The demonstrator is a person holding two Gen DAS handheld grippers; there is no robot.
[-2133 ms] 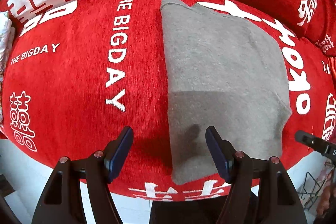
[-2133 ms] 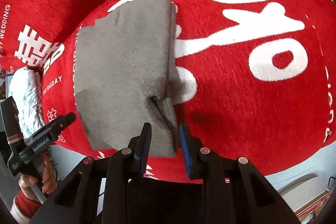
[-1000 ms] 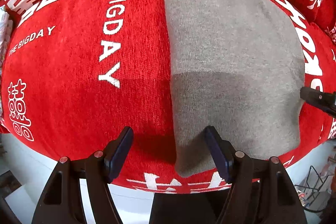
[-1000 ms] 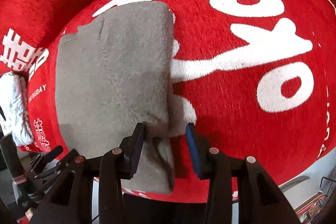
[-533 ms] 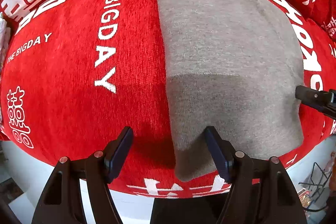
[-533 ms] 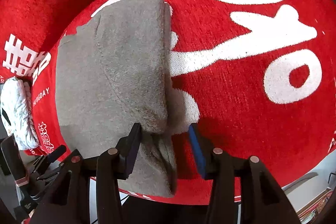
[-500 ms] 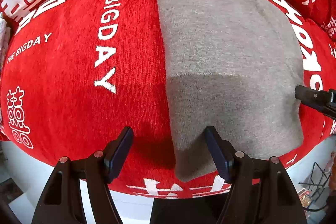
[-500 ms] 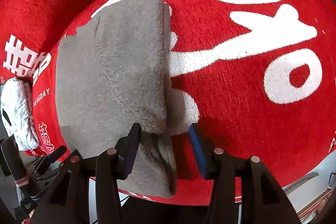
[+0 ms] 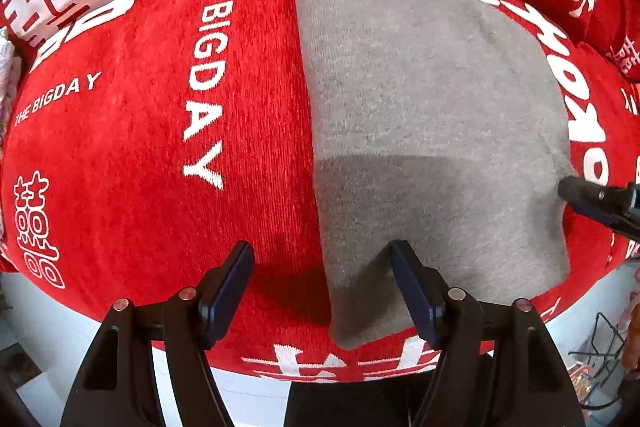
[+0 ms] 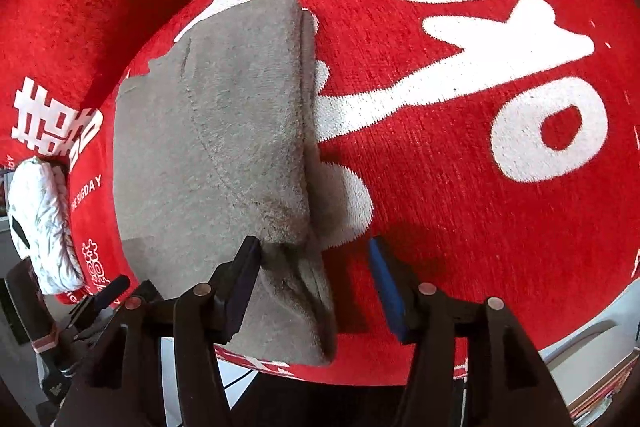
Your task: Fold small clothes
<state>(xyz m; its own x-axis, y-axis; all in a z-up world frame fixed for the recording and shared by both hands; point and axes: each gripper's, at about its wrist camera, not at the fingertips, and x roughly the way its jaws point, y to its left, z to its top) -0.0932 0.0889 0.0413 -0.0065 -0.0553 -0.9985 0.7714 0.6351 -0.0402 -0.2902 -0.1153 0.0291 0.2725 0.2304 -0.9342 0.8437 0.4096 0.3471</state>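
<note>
Garment (image 9: 420, 131) beneath downward-pointing left gripper (image 9: 322, 287)

Left gripper (image 9: 320, 289) shows two black angular arms, each cut through with a long triangular slot and studded with two round silver rivets. Dark navy pads line its fingers (image 9: 412, 291). Right gripper (image 10: 314, 283) is built the same in black, with copper-toned rivets; one pad looks near-black, the other pad (image 10: 386, 291) a brighter blue.
</note>
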